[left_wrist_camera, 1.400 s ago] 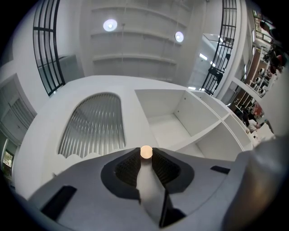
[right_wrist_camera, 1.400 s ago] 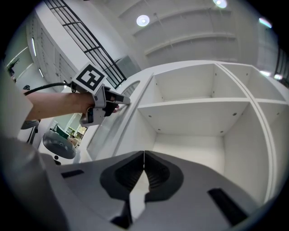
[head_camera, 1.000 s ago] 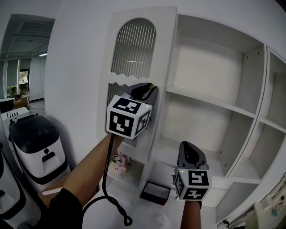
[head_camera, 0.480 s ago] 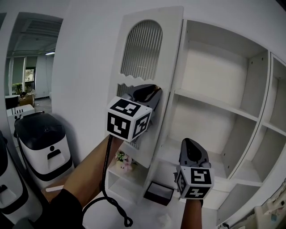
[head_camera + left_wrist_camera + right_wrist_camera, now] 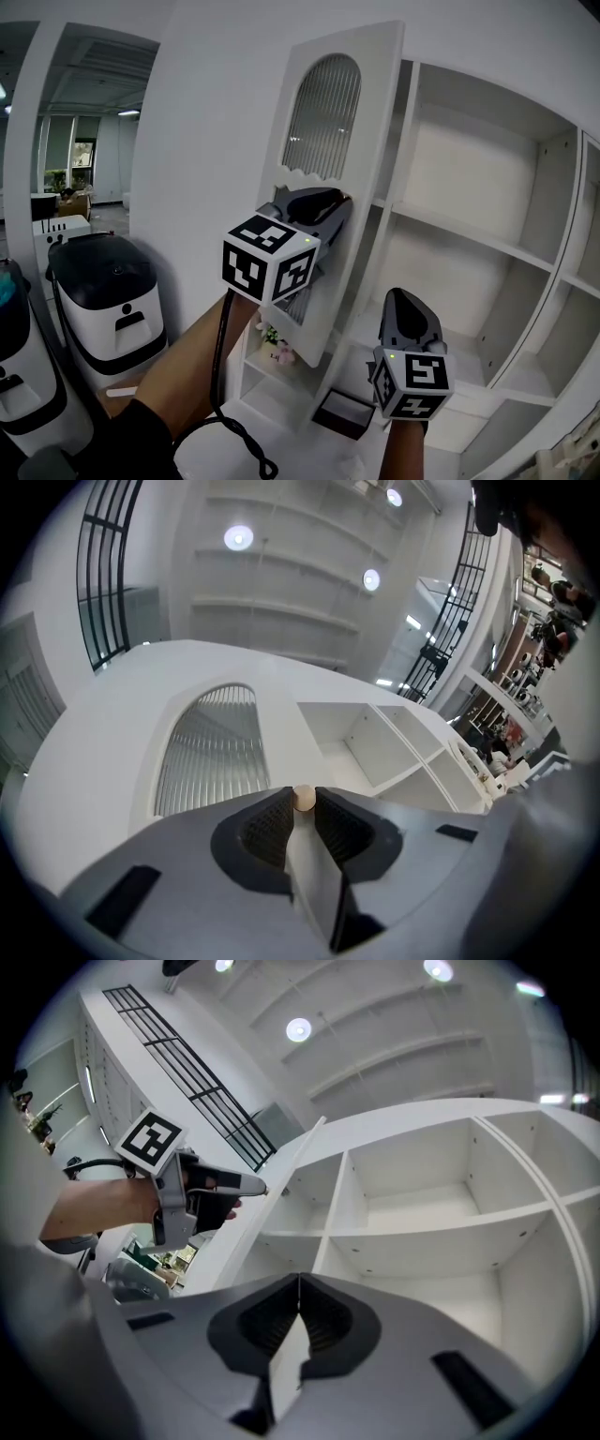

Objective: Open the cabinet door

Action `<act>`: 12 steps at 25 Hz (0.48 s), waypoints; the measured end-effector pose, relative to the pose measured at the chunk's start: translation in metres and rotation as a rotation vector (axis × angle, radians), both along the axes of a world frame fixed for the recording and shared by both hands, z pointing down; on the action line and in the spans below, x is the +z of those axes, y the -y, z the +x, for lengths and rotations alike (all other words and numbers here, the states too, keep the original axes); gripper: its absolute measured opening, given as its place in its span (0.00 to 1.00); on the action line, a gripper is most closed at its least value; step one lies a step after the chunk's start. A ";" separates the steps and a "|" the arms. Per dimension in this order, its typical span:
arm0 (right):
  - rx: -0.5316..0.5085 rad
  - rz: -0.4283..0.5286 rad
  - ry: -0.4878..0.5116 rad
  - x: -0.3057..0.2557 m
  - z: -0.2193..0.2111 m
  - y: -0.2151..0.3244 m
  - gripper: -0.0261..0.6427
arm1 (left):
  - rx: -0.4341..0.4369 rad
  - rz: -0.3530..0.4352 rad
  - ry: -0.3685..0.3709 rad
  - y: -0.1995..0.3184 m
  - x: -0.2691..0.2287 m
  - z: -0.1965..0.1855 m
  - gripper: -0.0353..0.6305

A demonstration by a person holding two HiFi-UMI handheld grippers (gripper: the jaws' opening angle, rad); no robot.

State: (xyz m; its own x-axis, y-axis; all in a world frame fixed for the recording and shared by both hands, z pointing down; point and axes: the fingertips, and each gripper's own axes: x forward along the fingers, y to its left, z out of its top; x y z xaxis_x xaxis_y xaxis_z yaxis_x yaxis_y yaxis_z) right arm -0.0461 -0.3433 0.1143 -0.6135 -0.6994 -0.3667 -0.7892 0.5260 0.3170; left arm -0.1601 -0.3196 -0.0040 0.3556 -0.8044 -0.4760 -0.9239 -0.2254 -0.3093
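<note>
The tall white cabinet door (image 5: 323, 141) with a ribbed arched window stands swung out from the open shelving (image 5: 469, 225). My left gripper (image 5: 343, 202) is shut on the door's small round wooden knob (image 5: 304, 798), which shows pinched between the pads of that gripper (image 5: 304, 804), with the door (image 5: 211, 752) spreading behind it. My right gripper (image 5: 405, 302) hangs lower, in front of the shelves, apart from the door. In its own view the right gripper (image 5: 299, 1283) has its jaws together with nothing between them, and the left gripper (image 5: 255, 1188) shows at the door's edge.
White shelf compartments (image 5: 422, 1232) fill the right side. A black-and-white appliance (image 5: 103, 291) stands on the floor at left. A small flower pot (image 5: 277, 349) and a dark box (image 5: 342, 412) sit on the low shelves. A black cable (image 5: 225, 412) hangs from my left arm.
The door has swung further out from the shelving, with my left gripper moving along on the knob. My right gripper has risen a little.
</note>
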 end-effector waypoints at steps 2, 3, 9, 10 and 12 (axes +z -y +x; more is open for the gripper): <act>-0.011 0.003 0.000 -0.002 -0.005 -0.003 0.07 | 0.009 0.003 -0.010 -0.007 0.000 -0.004 0.17; -0.017 0.004 0.000 -0.002 -0.007 -0.005 0.07 | 0.015 0.004 -0.014 -0.010 0.000 -0.006 0.17; -0.054 0.008 -0.002 -0.003 -0.026 -0.014 0.07 | 0.039 0.005 -0.020 -0.030 -0.001 -0.018 0.17; -0.061 0.008 -0.002 -0.003 -0.030 -0.016 0.07 | 0.043 0.006 -0.022 -0.034 -0.001 -0.020 0.17; -0.077 0.010 -0.005 -0.003 -0.038 -0.021 0.07 | 0.054 0.008 -0.028 -0.043 -0.001 -0.026 0.17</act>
